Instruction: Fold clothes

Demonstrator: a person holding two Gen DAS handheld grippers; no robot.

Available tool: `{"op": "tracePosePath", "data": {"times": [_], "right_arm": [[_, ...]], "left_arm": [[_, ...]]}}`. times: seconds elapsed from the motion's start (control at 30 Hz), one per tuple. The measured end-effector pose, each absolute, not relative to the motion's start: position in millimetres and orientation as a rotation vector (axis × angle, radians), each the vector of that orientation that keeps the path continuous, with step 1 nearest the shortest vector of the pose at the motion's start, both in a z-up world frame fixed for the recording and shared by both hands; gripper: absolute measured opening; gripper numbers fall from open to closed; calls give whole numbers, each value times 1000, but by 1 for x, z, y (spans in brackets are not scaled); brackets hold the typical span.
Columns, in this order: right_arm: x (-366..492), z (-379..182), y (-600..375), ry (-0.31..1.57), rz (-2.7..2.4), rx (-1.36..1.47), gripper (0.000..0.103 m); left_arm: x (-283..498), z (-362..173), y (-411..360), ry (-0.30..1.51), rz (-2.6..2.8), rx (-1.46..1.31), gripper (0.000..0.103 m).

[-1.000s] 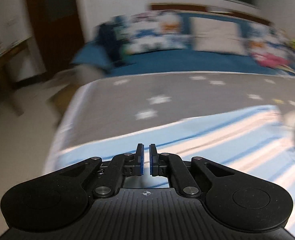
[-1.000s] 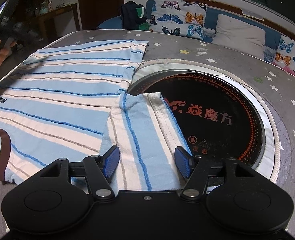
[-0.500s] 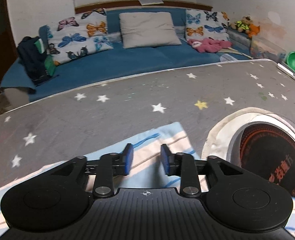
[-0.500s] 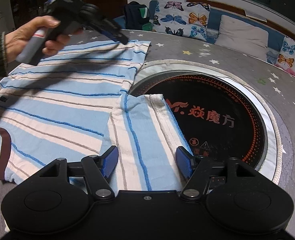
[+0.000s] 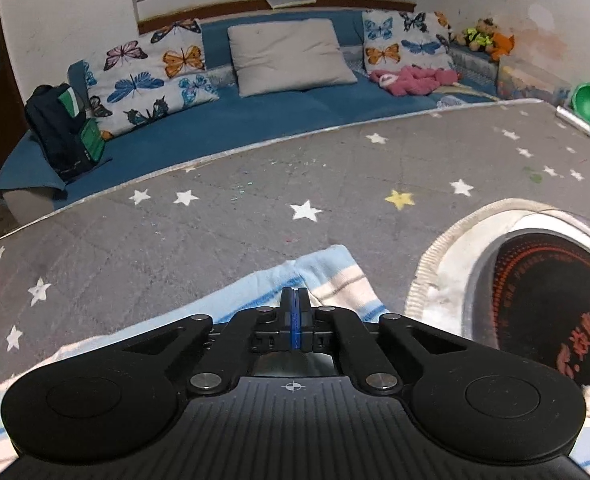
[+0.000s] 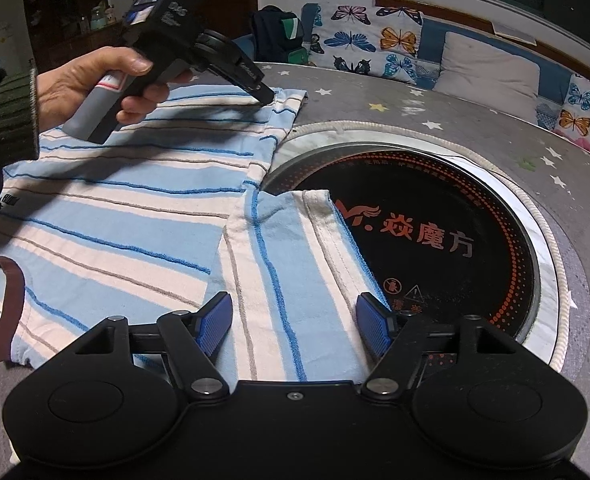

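Left gripper [image 5: 293, 300]: jaws pressed together at the far hem corner of the shirt [image 6: 107, 216], cloth bunched at the tips; whether fabric sits between the pads cannot be told. Right gripper [image 6: 293, 320]: jaws spread wide, straddling the sleeve [image 6: 291, 276] without pinching it, pads just above the fabric. Shirt: blue-and-white striped, lying flat on the grey starred table [image 5: 215, 236], collar at 9 o'clock in the right view, hem toward 12; long axis from lower left to upper centre. Sleeve points toward 12, its cuff overlapping the black round cooktop [image 6: 435, 236] set in the table. Right view alone shows the hand [image 6: 95, 84] holding the left gripper and the whole shirt. Left view alone shows the sofa [image 5: 255, 120] with cushions at 12 o'clock.
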State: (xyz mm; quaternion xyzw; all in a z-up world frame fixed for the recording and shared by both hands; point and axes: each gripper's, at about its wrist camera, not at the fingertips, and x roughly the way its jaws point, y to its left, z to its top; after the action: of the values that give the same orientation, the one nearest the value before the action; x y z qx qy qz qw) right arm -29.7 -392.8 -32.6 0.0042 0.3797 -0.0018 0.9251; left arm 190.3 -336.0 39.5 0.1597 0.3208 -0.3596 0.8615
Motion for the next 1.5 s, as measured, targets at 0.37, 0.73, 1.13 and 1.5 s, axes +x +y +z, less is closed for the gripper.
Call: {"op": "tracePosePath", "data": {"times": [0.37, 0.73, 1.13, 1.5], "right_arm": [[-29, -35, -393, 770, -10, 14, 74], [-28, -35, -393, 772, -9, 18, 75], [-28, -35, -393, 767, -7, 22, 75], [-30, -35, -393, 764, -8, 24, 76]], "left_arm": [[112, 59, -293, 543, -939, 493, 1], [197, 43, -332, 586, -776, 432, 33], [201, 31, -330, 583, -823, 409, 4], [104, 46, -266, 457, -1132, 590, 6]]}}
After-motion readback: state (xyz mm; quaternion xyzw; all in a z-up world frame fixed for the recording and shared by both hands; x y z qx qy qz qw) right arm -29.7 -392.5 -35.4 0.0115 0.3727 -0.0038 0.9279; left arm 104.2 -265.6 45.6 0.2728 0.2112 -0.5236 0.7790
